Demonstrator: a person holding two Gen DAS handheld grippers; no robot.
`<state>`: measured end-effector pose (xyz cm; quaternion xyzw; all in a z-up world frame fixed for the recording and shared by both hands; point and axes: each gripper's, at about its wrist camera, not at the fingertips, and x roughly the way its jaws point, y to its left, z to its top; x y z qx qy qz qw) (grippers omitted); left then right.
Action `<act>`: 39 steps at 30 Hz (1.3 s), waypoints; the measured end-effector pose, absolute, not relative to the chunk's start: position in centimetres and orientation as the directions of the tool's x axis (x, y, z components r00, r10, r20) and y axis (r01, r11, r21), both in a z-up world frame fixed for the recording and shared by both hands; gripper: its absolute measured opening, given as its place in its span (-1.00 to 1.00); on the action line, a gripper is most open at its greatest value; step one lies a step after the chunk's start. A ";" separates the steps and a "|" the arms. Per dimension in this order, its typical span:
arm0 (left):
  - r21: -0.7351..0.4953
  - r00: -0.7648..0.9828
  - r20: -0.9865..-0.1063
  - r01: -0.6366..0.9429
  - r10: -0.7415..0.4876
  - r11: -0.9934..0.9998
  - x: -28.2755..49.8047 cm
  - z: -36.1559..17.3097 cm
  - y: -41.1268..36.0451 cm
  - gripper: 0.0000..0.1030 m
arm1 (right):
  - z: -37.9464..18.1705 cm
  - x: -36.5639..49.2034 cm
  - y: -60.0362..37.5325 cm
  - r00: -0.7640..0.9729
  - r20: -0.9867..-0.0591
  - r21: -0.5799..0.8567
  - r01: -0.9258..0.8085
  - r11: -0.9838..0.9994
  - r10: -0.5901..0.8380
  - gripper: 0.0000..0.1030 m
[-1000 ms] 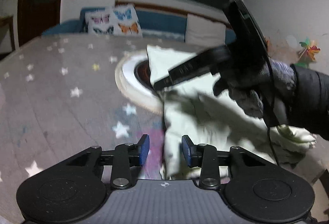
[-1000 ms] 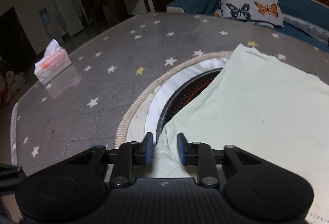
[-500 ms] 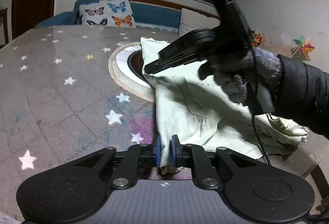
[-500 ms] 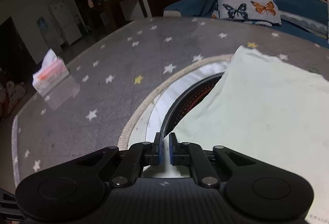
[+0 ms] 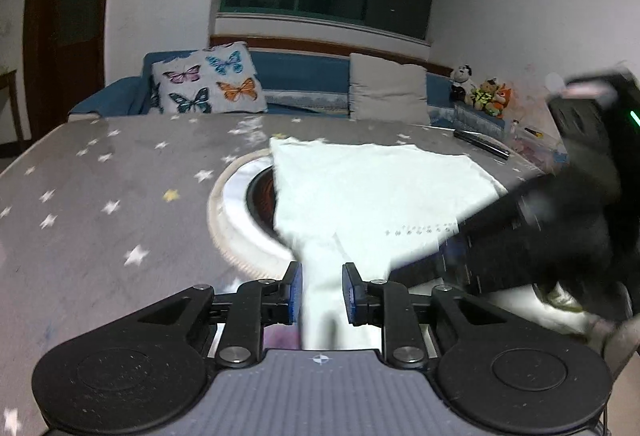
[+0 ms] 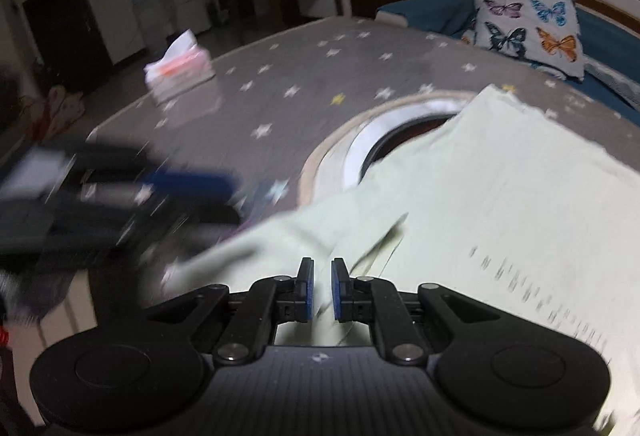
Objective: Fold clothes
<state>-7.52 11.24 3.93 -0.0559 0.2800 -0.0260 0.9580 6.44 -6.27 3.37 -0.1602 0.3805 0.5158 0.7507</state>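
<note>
Left tool [image 5: 319,292] now parted around garment [image 5: 372,192].

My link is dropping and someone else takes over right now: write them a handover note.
Left gripper: jaws part-way apart, a band of the pale green garment fills the gap; grip unclear.
Right gripper: shut on the garment's near edge.
Garment: spread on the star-patterned table, partly covering the round white-rimmed hotplate.
Done: near edge gathered; no finished fold visible.
Left: probably carry the edge over, flatten, finish folding.
</note>
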 end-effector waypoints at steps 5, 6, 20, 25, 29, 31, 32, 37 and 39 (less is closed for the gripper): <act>-0.098 0.808 -0.578 0.065 -0.110 0.993 -4.4 2.6 10.0 -0.54 | 3.4 5.2 -9.0 0.207 -0.738 0.133 -0.889 0.438 0.643 -0.81; -0.088 0.796 -0.595 0.070 -0.109 0.994 -3.9 2.0 9.8 -0.54 | 3.4 4.9 -9.5 0.213 -0.738 0.129 -0.887 0.443 0.641 -0.80; 0.081 0.766 -0.630 0.228 -0.127 0.970 -7.0 1.8 7.6 -0.23 | 3.9 2.3 -20.0 0.365 -0.754 0.028 -0.813 0.582 0.547 -0.33; 0.212 0.747 -0.647 0.369 -0.153 0.905 -10.2 1.7 5.6 -0.04 | 3.8 0.9 -24.5 0.412 -0.778 -0.039 -0.785 0.618 0.474 -0.23; 0.298 0.735 -0.657 0.457 -0.168 0.838 -11.6 1.0 4.1 -0.03 | 3.7 -0.9 -25.9 0.433 -0.787 -0.111 -0.800 0.589 0.439 -0.10; 0.314 0.732 -0.660 0.476 -0.172 0.821 -11.5 0.5 3.7 -0.03 | 3.4 -1.5 -25.9 0.430 -0.793 -0.135 -0.815 0.563 0.433 -0.01; 0.322 0.733 -0.659 0.478 -0.168 0.817 -11.3 0.2 3.5 -0.03 | 3.2 -1.7 -25.8 0.428 -0.796 -0.146 -0.822 0.550 0.428 0.01; 0.337 0.733 -0.657 0.494 -0.176 0.802 -10.3 -0.7 3.2 -0.05 | 2.5 -2.6 -25.7 0.461 -0.790 -0.233 -0.835 0.499 0.403 0.17; 0.326 0.730 -0.656 0.504 -0.192 0.799 -10.0 -0.7 3.2 -0.22 | 2.4 -2.7 -25.7 0.467 -0.787 -0.249 -0.838 0.485 0.404 0.17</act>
